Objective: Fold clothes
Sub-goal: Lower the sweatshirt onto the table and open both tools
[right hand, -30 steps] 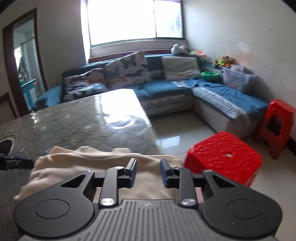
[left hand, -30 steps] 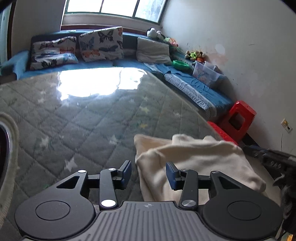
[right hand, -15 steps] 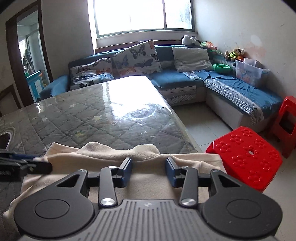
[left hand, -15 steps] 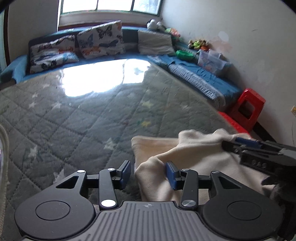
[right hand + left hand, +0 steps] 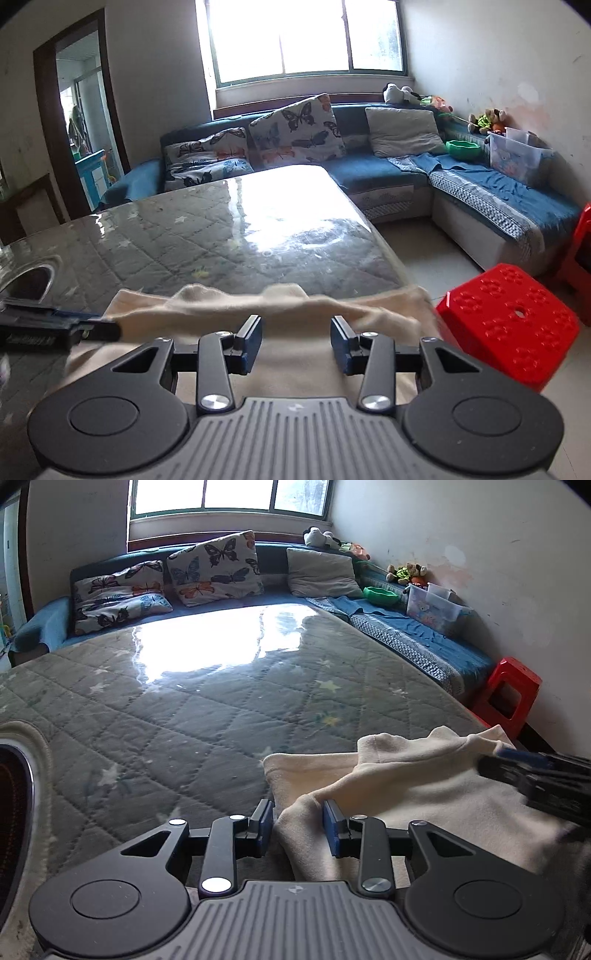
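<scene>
A cream cloth garment (image 5: 406, 786) lies partly folded on the quilted grey table (image 5: 184, 720) near its front right corner. It also shows in the right wrist view (image 5: 295, 314). My left gripper (image 5: 298, 825) is open, with a fold of the cloth's left edge between its blue pads, not pinched. My right gripper (image 5: 295, 343) is open above the cloth near its right side. The right gripper also shows in the left wrist view (image 5: 535, 779), and the left gripper in the right wrist view (image 5: 55, 326).
A round dark opening with a pale rim (image 5: 14, 812) is set in the table at the left. A red stool (image 5: 506, 321) stands off the table's right edge, another (image 5: 509, 694) by the wall. A blue sofa (image 5: 369, 173) with cushions runs behind.
Both grippers have moved forward over the cloth. The right gripper's jaws have opened wider. The cloth's left fold now sits between the left pads.
</scene>
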`<action>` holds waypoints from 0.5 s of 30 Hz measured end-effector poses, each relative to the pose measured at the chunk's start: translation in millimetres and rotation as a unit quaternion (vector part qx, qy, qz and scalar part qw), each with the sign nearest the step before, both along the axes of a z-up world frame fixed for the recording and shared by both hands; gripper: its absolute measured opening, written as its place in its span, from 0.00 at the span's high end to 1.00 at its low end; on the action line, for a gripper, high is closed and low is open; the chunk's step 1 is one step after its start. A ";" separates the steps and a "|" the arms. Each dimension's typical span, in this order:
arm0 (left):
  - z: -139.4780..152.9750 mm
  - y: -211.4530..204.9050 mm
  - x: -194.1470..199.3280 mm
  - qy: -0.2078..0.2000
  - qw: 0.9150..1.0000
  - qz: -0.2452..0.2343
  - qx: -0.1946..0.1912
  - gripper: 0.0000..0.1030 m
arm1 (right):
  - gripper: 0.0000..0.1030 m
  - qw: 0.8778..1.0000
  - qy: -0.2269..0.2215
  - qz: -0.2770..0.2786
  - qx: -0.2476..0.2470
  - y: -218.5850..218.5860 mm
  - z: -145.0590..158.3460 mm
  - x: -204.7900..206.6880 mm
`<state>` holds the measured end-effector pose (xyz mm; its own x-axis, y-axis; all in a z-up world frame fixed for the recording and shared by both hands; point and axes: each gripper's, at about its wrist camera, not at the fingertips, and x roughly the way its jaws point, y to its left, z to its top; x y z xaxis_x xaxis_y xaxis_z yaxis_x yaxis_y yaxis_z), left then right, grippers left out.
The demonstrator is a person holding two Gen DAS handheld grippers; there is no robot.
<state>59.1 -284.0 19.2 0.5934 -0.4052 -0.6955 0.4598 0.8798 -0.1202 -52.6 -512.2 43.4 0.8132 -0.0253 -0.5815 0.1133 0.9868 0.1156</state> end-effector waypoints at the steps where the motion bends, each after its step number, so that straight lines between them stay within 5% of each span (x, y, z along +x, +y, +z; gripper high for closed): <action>1: 0.1 1.3 0.0 -0.001 1.000 0.000 -0.001 0.67 | 0.60 1.000 0.001 0.001 -0.002 -0.8 1.3 -9.5; 8: -0.8 -2.8 -4.5 -0.019 1.000 -0.001 0.012 0.64 | 0.60 1.000 -0.002 -0.011 -0.023 -9.1 1.3 -69.3; 15: 20.1 9.2 -18.2 -0.041 0.999 0.008 0.003 0.64 | 0.60 0.999 -0.023 -0.023 -0.029 -4.9 7.4 -85.8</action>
